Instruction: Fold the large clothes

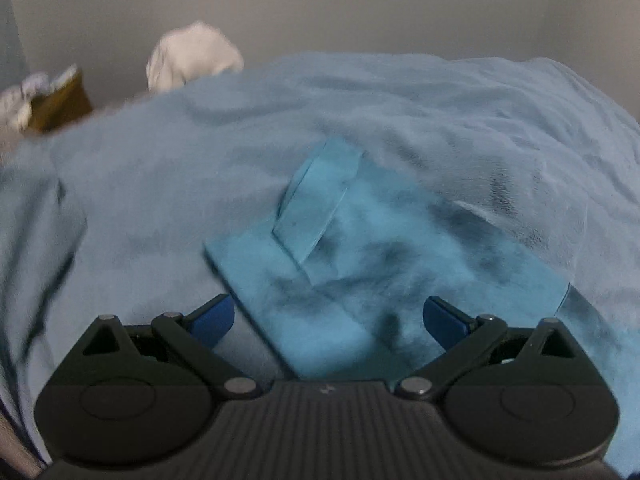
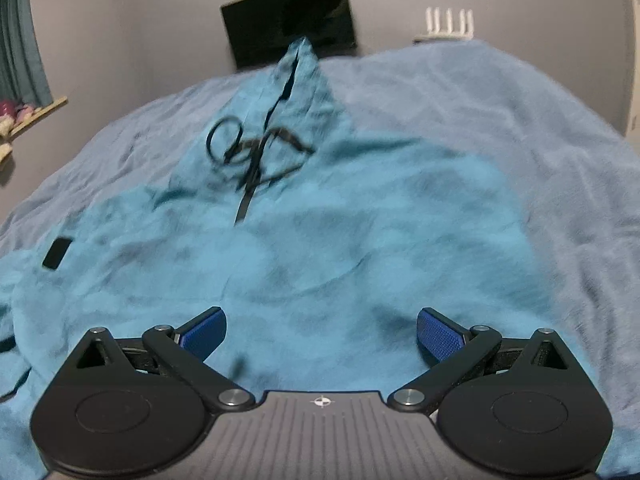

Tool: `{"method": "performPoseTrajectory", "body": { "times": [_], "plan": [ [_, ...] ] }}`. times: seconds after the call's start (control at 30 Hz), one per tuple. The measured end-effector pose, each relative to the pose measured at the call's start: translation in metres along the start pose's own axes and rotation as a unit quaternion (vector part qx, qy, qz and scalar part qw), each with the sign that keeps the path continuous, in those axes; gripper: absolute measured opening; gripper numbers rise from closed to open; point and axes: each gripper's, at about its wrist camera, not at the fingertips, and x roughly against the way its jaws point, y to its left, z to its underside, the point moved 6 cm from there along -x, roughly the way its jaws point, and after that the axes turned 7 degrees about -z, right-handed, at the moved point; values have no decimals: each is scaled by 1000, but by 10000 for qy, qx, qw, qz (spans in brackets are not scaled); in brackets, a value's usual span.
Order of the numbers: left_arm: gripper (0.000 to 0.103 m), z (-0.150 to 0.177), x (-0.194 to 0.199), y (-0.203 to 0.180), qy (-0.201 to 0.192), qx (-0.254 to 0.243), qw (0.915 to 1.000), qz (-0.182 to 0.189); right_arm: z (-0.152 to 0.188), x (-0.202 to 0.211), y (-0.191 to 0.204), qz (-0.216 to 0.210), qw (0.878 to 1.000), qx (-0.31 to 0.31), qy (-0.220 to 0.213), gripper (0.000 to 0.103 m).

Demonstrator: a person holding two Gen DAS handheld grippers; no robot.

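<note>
A turquoise hoodie (image 2: 360,240), mottled with darker tie-dye patches, lies spread on a bed covered by a pale blue blanket (image 2: 520,112). Its pointed hood (image 2: 298,76) stands away from the camera, and black drawstrings (image 2: 256,152) lie tangled in loops below it. A small black patch (image 2: 57,253) sits on the left part; no writing on it can be read. In the left wrist view a folded sleeve with its cuff (image 1: 320,184) rests on the blanket. The left hand-held gripper (image 1: 328,320) and the right hand-held gripper (image 2: 322,332) both stand released, jaws wide above the fabric, grasping nothing.
</note>
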Motion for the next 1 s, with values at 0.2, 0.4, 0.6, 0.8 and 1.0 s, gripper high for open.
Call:
{"method": "performPoseTrajectory", "body": {
  "times": [0.2,0.4,0.6,0.8,1.0],
  "plan": [
    [102,9,-13,16,238,24,9992,-309,-28,23,1,629,9947,550,-592,103],
    [101,13,-23,12,323,322,9987,212,-26,31,-6,649,9944,583,-592,103],
    [27,3,-8,18,47,826,9935,779,-18,28,-5,285,9983,301,-421,103],
    [8,-4,58,-6,-818,619,9762,1911,-13,23,0,83,9993,189,-320,103],
    [2,28,168,-80,-1929,-784,9291,3058,-7,24,6,-213,9992,206,-276,103]
  ]
}}
